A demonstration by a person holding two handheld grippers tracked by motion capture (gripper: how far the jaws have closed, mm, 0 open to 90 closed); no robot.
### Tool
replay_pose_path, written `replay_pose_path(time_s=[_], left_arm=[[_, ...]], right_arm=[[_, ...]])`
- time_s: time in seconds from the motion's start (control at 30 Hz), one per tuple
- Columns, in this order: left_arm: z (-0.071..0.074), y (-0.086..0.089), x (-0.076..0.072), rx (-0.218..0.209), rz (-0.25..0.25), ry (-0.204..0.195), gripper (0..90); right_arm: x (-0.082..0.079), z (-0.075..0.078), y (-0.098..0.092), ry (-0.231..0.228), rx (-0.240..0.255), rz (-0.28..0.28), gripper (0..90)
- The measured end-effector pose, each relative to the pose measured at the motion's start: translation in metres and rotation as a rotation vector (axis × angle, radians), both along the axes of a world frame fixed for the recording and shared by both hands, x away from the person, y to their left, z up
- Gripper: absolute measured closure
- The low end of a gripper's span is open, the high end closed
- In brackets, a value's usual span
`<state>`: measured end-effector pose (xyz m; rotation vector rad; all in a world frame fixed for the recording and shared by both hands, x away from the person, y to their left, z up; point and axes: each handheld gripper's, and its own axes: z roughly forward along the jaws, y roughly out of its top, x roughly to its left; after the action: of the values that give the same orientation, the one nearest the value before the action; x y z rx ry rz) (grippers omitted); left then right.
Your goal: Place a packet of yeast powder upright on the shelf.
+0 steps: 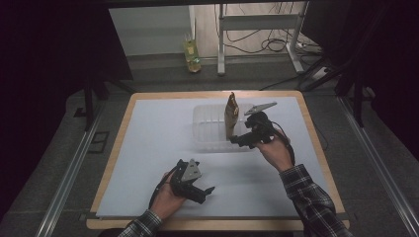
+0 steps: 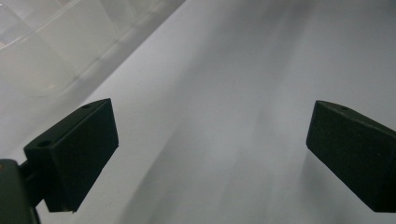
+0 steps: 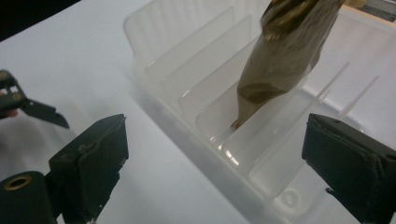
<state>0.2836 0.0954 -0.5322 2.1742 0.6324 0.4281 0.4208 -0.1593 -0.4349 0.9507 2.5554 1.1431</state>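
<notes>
**Both grippers released; pouch standing in the divider rack**

High view: your left hand lies nearest the camera, at the near edge of the white table surface, and holds the left gripper, whose jaws are spread and carry nothing. Your right gripper sits just beside the near right corner of the clear plastic divider rack. A brown-gold pouch stands upright in the rack, close to that gripper.

Left gripper view: your two black jaws stand wide apart over bare white surface. A corner of the rack appears at upper left.

Right gripper view: your jaws are spread wide and hold nothing. The pouch's lower end rests in a slot between two dividers, beyond the jaws and apart from them. The left gripper's tip shows at far left.
</notes>
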Motion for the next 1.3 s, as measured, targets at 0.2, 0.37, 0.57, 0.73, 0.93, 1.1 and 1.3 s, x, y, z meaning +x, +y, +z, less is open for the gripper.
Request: replay_pose_path(time_s=[0.2, 0.37, 0.57, 0.73, 0.93, 1.1, 1.3], left_arm=[[0.0, -0.001, 0.0, 0.003, -0.001, 0.001, 2.3], [-0.001, -0.001, -0.001, -0.001, 0.0, 0.002, 2.3], [0.0, -0.001, -0.001, 0.007, -0.004, -0.001, 2.3], [0.0, -0.001, -0.001, 0.005, -0.002, -0.002, 2.3], [-0.001, -0.002, -0.001, -0.004, 0.003, -0.003, 2.2], [-0.001, -0.002, -0.001, 0.0, -0.002, -0.004, 2.2], [0.0, -0.001, -0.001, -0.004, -0.003, -0.004, 2.3]], right_arm=[[-0.009, -0.003, -0.004, -0.015, -0.019, 0.014, 4.9], [-0.02, -0.007, -0.011, -0.021, -0.025, 0.021, 4.2], [-0.028, -0.013, -0.019, -0.013, -0.028, 0.019, 4.0], [-0.033, -0.017, -0.025, -0.018, -0.024, 0.018, 4.0], [-0.042, -0.023, -0.035, -0.027, -0.019, 0.02, 3.3], [-0.047, -0.03, -0.044, -0.053, -0.043, 0.025, 2.6], [-0.054, -0.035, -0.05, -0.072, -0.044, 0.033, 1.9]])
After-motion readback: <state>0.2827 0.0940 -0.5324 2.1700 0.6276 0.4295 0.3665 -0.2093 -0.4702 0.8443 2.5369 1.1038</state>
